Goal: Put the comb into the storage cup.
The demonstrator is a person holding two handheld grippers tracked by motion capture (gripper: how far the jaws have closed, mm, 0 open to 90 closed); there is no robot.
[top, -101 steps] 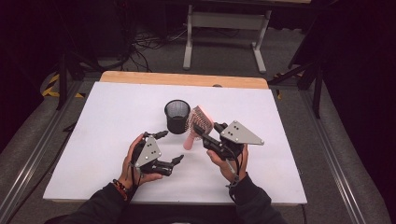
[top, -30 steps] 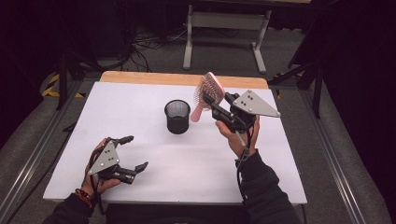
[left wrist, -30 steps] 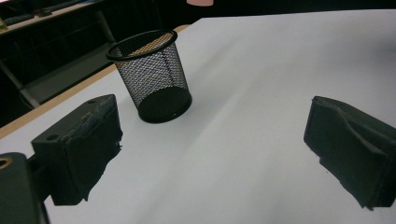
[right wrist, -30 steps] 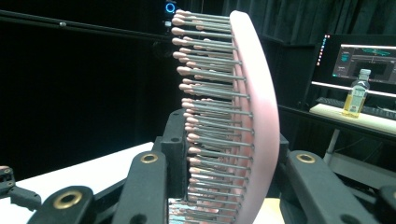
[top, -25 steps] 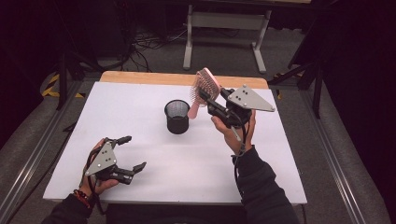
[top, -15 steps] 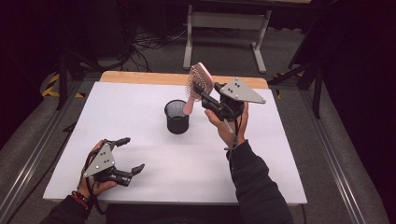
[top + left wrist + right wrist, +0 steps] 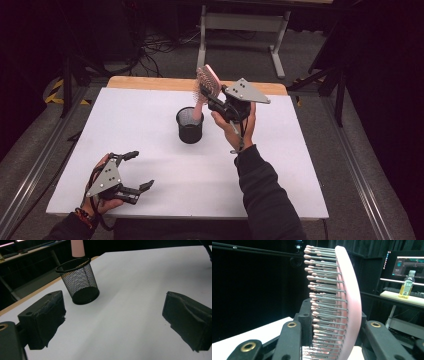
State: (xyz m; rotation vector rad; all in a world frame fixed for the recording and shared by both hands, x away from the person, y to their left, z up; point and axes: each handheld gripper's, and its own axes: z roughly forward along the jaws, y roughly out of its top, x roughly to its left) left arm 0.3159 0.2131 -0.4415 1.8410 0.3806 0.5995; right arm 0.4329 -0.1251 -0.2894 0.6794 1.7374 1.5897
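Note:
A pink hairbrush point(image 7: 207, 83) stands nearly upright in the air, bristles facing left, with my right gripper point(image 7: 209, 97) shut on its head. Its pink handle point(image 7: 199, 107) points down to the mouth of a black mesh cup point(image 7: 190, 126) at the table's middle. In the right gripper view the brush point(image 7: 342, 297) fills the space between the jaws of the right gripper point(image 7: 333, 321). My left gripper point(image 7: 140, 170) rests open and holds nothing at the near left. In the left gripper view, that gripper point(image 7: 115, 317) faces the cup point(image 7: 78, 280), and the handle point(image 7: 77, 247) hangs just over the rim.
The white table top point(image 7: 150, 115) has a wooden strip point(image 7: 150, 83) along its far edge. A metal stand point(image 7: 240, 22) and cables lie on the floor beyond it. A bottle point(image 7: 407, 286) and a monitor point(image 7: 409, 265) sit in the dark background.
My right gripper has carried the brush up and to the left, bringing its handle over the cup. My left gripper, once near the table's middle, has held still at the near left for the last second.

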